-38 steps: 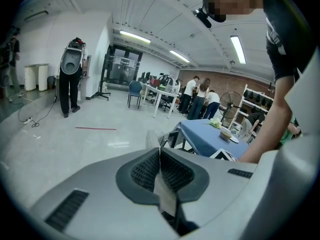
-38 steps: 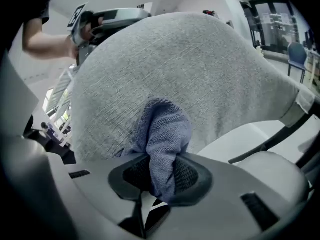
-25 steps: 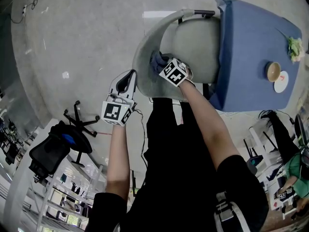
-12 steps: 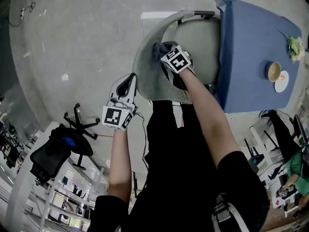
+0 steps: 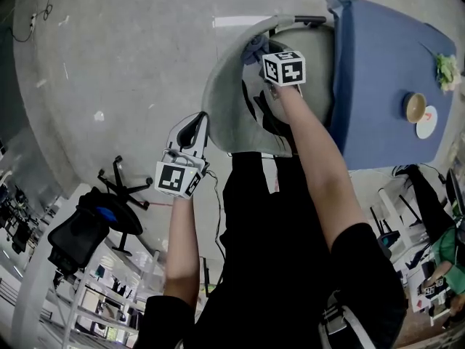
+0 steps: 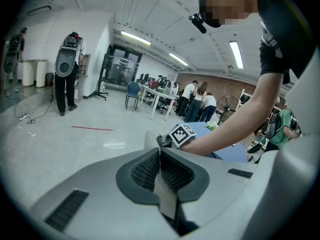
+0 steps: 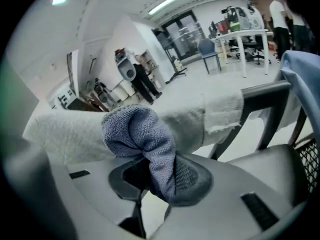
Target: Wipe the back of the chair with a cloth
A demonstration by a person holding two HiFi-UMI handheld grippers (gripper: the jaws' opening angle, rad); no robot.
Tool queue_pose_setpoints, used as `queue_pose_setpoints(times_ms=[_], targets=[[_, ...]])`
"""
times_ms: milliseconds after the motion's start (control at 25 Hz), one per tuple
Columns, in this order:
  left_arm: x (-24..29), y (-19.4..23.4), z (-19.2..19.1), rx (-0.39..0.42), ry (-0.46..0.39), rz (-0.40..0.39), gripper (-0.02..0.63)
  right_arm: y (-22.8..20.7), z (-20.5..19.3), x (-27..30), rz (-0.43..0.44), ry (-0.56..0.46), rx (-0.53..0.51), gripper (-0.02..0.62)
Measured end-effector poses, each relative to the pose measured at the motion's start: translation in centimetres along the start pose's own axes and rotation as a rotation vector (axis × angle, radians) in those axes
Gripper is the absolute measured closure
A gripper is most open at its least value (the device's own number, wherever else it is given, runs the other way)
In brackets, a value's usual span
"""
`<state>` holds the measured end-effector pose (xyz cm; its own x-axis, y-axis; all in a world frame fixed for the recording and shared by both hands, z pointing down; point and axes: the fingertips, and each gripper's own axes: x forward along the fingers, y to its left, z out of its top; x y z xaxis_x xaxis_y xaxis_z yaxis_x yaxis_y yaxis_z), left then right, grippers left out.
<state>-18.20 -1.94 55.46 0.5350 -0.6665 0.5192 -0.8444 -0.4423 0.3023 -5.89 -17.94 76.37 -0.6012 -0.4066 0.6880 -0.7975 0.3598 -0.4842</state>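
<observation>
A grey chair stands against the table, its curved back (image 5: 218, 93) wrapped around the pale seat (image 5: 301, 64). My right gripper (image 5: 263, 55) is shut on a bunched blue-grey cloth (image 5: 253, 48) and presses it to the inner side of the back near the far end. In the right gripper view the cloth (image 7: 142, 139) bulges from the jaws against the grey fabric back (image 7: 70, 134). My left gripper (image 5: 195, 123) hangs just outside the back, shut with nothing in it; its own view shows the pads (image 6: 145, 171) meeting.
A table under a blue cloth (image 5: 385, 71) stands to the right of the chair, carrying a bowl (image 5: 414, 107), a plate (image 5: 426, 122) and flowers (image 5: 445, 70). A black office chair (image 5: 87, 224) sits lower left. Several people (image 6: 197, 101) stand far off.
My right gripper has slid the cloth along the chair back, away from me and to the right. The left gripper has stayed almost still.
</observation>
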Motion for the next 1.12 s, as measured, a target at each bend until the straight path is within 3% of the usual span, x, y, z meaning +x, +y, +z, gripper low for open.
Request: queue_pose_setpoints(times_ms=[120, 240, 480, 1120], targets=[[-0.1, 0.1, 0.0, 0.009, 0.002, -0.001, 0.581, -2.1, 1.4, -0.3, -0.043, -0.04, 0.068, 0.488], [0.1, -0.1, -0.1, 0.009, 0.005, -0.002, 0.581, -3.8, 1.9, -0.8, -0.071, -0.046, 0.072, 0.486], [0.3, -0.1, 0.0, 0.021, 0.013, -0.01, 0.581, -6.4, 2.5, -1.6, -0.078, -0.106, 0.165, 0.483], [0.0, 0.1, -0.1, 0.0, -0.002, -0.003, 0.581, -6.7, 1.6, -3.5, -0.049, -0.249, 0.333, 0.483]])
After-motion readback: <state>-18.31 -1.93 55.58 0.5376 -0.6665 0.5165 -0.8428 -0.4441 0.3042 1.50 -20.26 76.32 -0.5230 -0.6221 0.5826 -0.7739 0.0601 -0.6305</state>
